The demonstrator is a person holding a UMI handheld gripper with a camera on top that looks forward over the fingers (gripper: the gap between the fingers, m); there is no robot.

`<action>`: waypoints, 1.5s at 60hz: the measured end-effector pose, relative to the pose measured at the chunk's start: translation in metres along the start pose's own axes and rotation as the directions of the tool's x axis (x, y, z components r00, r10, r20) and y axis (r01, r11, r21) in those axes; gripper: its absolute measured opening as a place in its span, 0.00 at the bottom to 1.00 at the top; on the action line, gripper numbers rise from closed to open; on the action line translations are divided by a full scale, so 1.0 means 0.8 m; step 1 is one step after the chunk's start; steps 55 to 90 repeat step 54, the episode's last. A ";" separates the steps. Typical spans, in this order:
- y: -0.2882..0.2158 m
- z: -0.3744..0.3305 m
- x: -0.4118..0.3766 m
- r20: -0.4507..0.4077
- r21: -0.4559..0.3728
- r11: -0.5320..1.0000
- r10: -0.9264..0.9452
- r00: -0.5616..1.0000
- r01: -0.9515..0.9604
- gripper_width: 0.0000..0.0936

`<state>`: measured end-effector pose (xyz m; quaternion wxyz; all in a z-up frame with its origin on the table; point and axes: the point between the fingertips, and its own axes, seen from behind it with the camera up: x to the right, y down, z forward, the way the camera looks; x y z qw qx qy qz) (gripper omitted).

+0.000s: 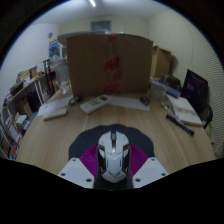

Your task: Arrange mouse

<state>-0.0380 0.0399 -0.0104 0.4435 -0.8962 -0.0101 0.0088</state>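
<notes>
A white and grey computer mouse (113, 153) with dark seams sits between my two fingers, its nose pointing away from me. Both magenta pads (92, 158) press on its sides. My gripper (113, 166) is shut on the mouse. Just beyond it lies a dark grey round-edged mouse mat (105, 136) on the wooden table (60, 140). I cannot tell whether the mouse is lifted or resting on the mat's near edge.
A large cardboard box (110, 63) stands at the table's far side. A white keyboard (57, 109) lies far left, white papers (96, 103) in the middle, a book (185, 110) and a dark laptop (196, 86) at the right. Shelves stand left.
</notes>
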 end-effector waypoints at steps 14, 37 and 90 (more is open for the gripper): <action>0.000 0.004 -0.002 -0.024 0.008 1.000 -0.013 1.000 0.013 0.55; -0.008 -0.139 -0.003 0.164 -0.060 0.998 -0.003 0.986 0.013 0.90; 0.045 -0.276 0.062 0.180 -0.144 0.988 0.082 0.980 -0.057 0.90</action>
